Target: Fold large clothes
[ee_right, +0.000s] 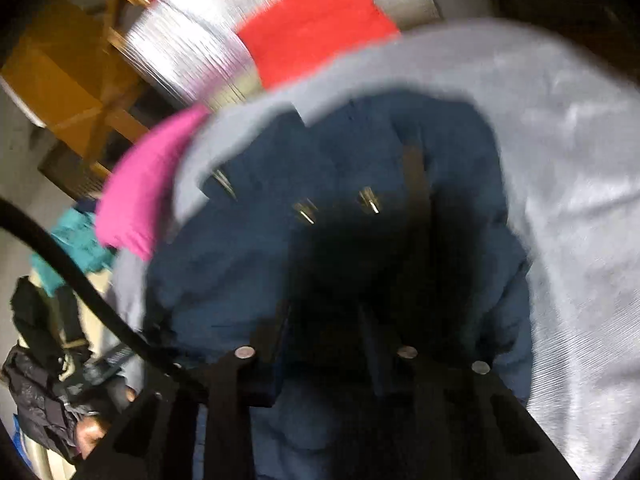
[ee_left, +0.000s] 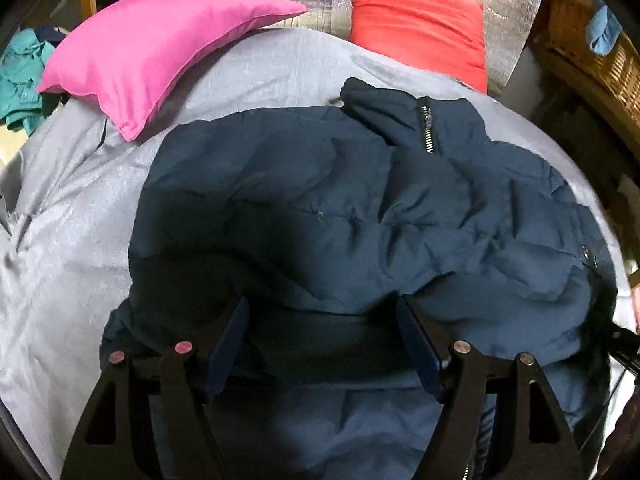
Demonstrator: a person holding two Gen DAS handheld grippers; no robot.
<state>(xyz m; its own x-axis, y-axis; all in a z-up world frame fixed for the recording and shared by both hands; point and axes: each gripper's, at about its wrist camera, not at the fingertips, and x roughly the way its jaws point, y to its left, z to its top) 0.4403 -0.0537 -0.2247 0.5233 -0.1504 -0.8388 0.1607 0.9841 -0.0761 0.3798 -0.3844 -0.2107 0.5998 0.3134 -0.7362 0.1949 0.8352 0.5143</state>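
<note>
Nearest, the left gripper (ee_left: 322,320) has its jaws spread wide over the near part of the navy padded jacket (ee_left: 360,220), which lies spread on the grey bedsheet (ee_left: 60,240); nothing is pinched. The right gripper (ee_right: 326,320), in a blurred view, also hangs over the jacket (ee_right: 240,260) with jaws apart, though whether they touch cloth cannot be told. Farther off, the left view shows the zipped collar (ee_left: 428,128), pink pillow (ee_left: 152,52), red pillow (ee_left: 420,28) and wicker basket (ee_left: 592,52); only the right view shows snap buttons (ee_right: 306,212) and a black cable (ee_right: 80,276).

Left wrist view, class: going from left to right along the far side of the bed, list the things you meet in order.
Teal garment → pink pillow → red pillow → wicker basket.
</note>
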